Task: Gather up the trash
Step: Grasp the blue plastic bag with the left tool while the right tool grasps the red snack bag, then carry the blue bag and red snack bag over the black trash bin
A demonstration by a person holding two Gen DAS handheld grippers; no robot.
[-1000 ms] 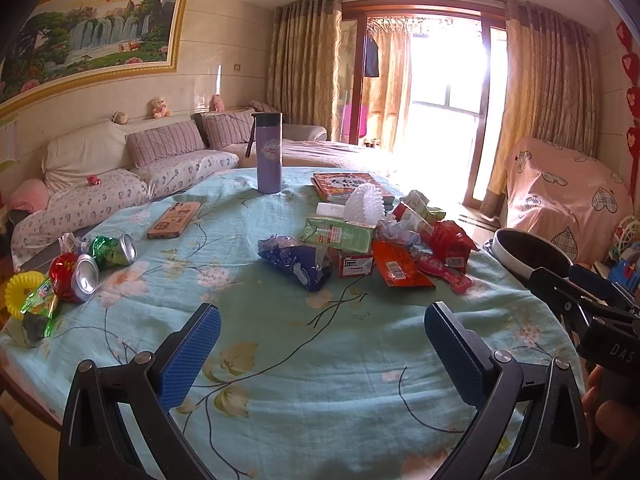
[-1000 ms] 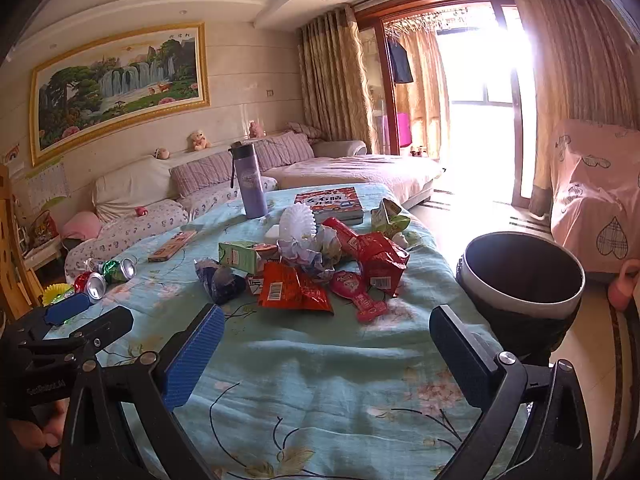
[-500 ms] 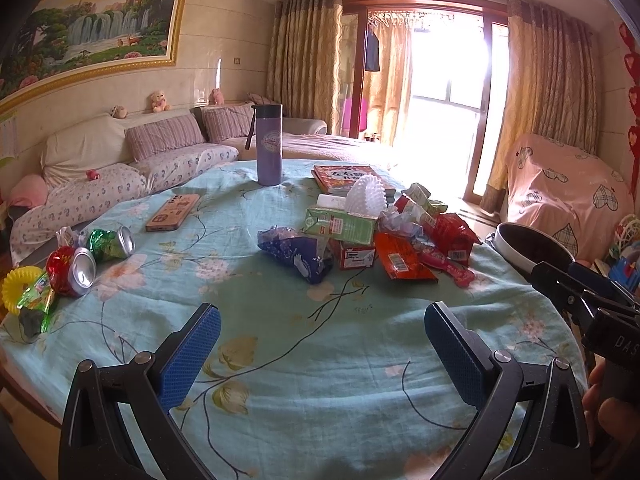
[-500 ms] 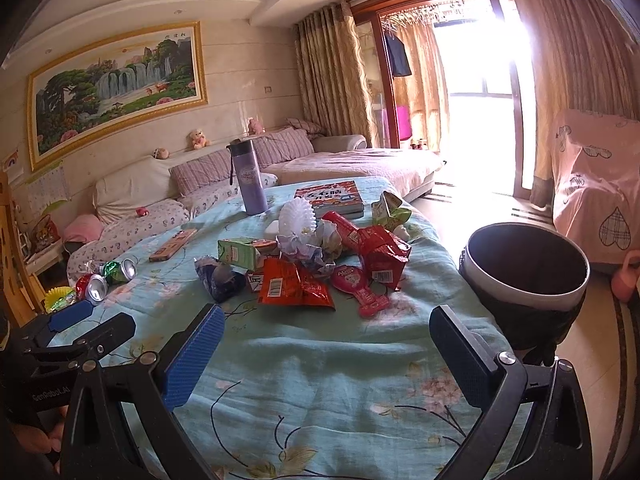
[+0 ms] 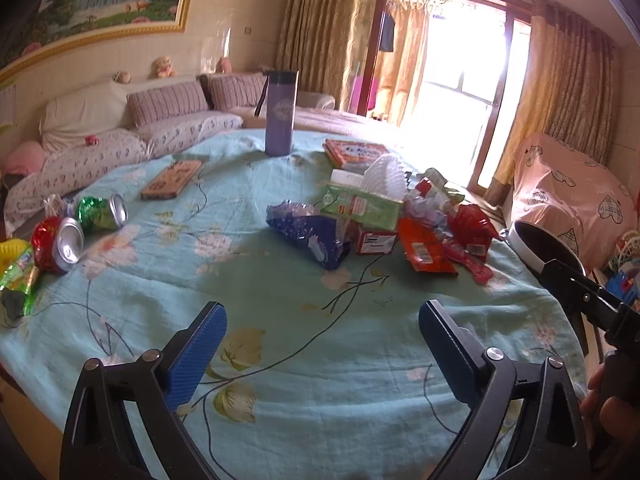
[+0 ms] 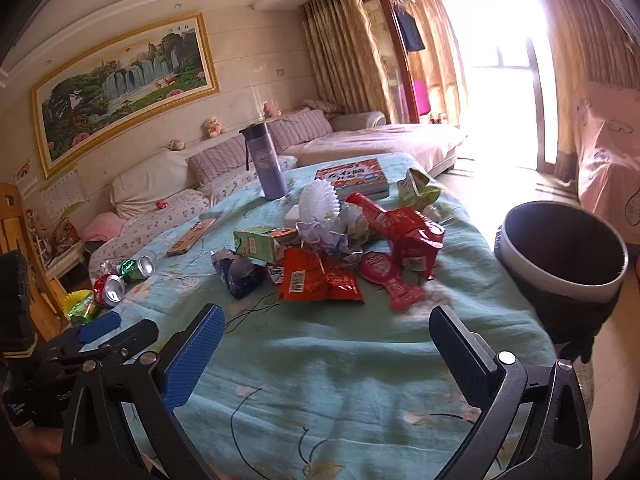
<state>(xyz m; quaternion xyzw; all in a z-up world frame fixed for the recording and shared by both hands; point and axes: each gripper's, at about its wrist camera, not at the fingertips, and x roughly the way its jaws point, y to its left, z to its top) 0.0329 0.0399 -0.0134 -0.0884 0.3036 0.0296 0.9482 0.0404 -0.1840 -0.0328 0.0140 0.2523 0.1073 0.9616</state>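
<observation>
Left wrist view puts the heap of crumpled red, blue and green wrappers (image 5: 384,220) at the far right of your floral turquoise-clothed table (image 5: 280,320), the round black bin with a pale rim (image 6: 560,252) just beyond the table's right edge. Two crushed cans, red and green (image 5: 76,224), lie far left. Your left gripper (image 5: 322,320) is wide, closing slightly on nothing; your right gripper (image 6: 326,324) is wide, empty.

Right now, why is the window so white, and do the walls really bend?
Right wrist view: sunlight overexposes the glass door, washing out curtains nearby. Left wrist view: same glare at the door; the fisheye lens curves the picture frame and darkens the corners.
</observation>
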